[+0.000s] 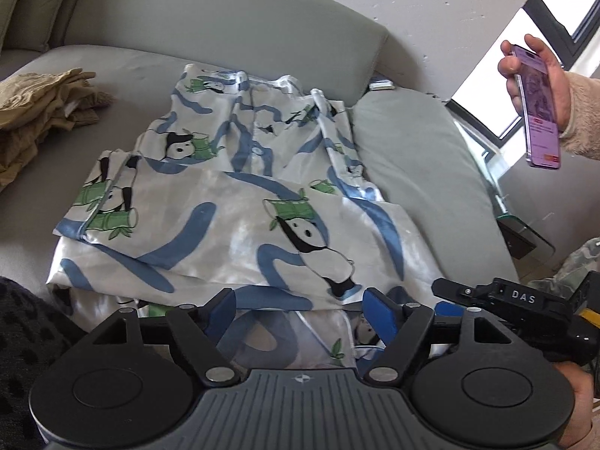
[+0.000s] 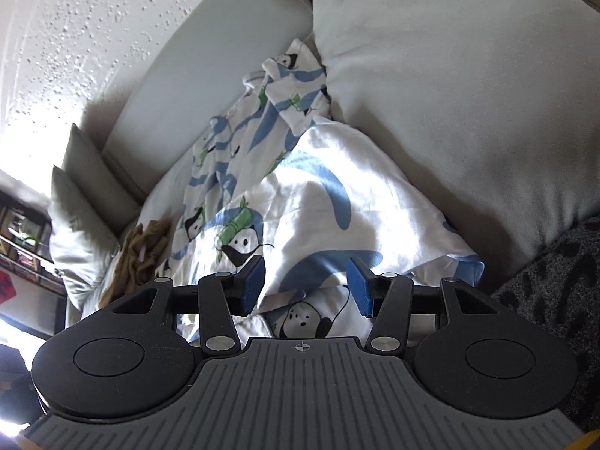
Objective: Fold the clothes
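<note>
Left wrist view: grey sofa (image 1: 123,75) carries the panda-print pyjama top (image 1: 240,195), glossy satin, hem already folded up over the body, sleeves tucked; further folds remain. It lies just ahead of both jaws. Left gripper (image 1: 300,309) and right gripper (image 2: 305,287): jaws apart, empty. Crumpled tan garment (image 1: 41,112) waits left.

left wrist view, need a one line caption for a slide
Open left gripper above the near hem of a panda-print pyjama top half folded on a grey sofa, tan garment heaped beside it.
</note>
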`<action>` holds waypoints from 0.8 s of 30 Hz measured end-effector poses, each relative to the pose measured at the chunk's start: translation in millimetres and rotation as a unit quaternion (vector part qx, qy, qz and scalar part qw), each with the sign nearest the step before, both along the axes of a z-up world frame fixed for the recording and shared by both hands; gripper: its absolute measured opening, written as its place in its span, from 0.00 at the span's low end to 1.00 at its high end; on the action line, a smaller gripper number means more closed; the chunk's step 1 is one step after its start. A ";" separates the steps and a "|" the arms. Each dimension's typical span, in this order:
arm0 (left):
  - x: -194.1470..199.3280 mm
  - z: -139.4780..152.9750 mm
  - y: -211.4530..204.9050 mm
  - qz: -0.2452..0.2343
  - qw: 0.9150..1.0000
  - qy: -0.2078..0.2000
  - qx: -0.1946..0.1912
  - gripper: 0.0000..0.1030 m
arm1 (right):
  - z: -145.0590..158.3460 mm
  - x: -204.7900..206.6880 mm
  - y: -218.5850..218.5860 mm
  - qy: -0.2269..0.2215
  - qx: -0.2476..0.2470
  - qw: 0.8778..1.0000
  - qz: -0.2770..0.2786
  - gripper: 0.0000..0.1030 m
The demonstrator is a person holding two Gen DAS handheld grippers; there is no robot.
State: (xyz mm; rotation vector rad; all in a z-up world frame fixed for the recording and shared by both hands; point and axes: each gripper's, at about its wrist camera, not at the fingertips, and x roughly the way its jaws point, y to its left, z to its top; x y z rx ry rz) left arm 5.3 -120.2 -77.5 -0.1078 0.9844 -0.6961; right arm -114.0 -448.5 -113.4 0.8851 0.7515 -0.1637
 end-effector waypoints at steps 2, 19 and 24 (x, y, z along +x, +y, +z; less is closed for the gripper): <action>2.6 -2.2 1.7 0.006 1.000 0.001 0.004 0.72 | -0.8 3.5 1.0 0.003 -0.001 1.000 0.001 0.53; 8.6 -10.1 -10.2 0.020 0.999 -0.016 0.041 0.75 | -1.9 10.3 -2.8 0.008 -0.024 1.000 0.001 0.53; 11.0 -13.1 -16.5 0.024 0.998 -0.027 0.055 0.75 | -5.2 10.5 -12.4 0.012 -0.029 0.999 -0.011 0.53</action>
